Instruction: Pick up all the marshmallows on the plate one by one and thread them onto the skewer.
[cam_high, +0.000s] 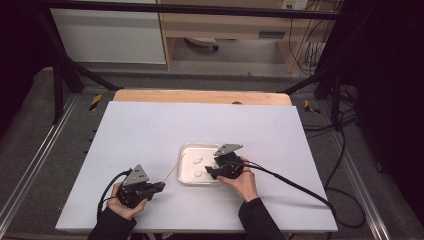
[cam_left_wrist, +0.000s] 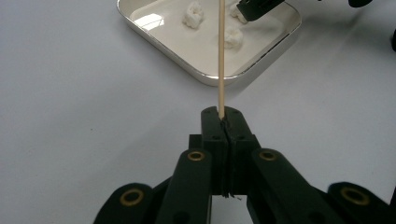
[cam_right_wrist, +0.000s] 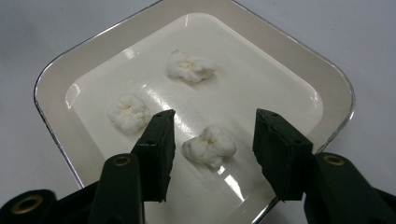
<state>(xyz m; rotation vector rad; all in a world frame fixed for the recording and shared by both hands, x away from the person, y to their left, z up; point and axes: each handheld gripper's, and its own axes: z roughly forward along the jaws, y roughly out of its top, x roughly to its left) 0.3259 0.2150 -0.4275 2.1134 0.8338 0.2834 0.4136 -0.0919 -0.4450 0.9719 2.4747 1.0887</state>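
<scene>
Right between the two black jaws of the right gripper (cam_right_wrist: 212, 140) lies a white fluffy lump (cam_right_wrist: 209, 147), resting on the floor of a shallow white tray (cam_right_wrist: 280, 60). Those jaws stand apart, one on each side of the lump, with a small gap showing between each pad and the lump, so nothing is clamped. Two more white lumps sit farther along the jaws' line: the left lump (cam_right_wrist: 128, 112) lies just beyond the tip of the left jaw, and the far lump (cam_right_wrist: 191, 66) rests ahead of both tips, near the tray's middle. All three are apart from one another.

In the high view the right gripper (cam_high: 212, 171) reaches into the tray (cam_high: 186, 150) from its right side, held by the person's right hand (cam_high: 243, 182) at the tray's near right corner.

The left gripper (cam_left_wrist: 223, 122) has its jaws pressed together on the lower end of a thin wooden skewer (cam_left_wrist: 220, 56). The skewer runs straight ahead from the jaw tips, crossing the tray's near rim (cam_left_wrist: 205, 77), with its upper part over the tray. In the high view this left gripper (cam_high: 160, 186) sits to the left of the tray, near its front corner, and the skewer (cam_high: 173, 171) slants from it toward the tray. Both grippers and the tray are over a white table (cam_high: 150, 130).
</scene>
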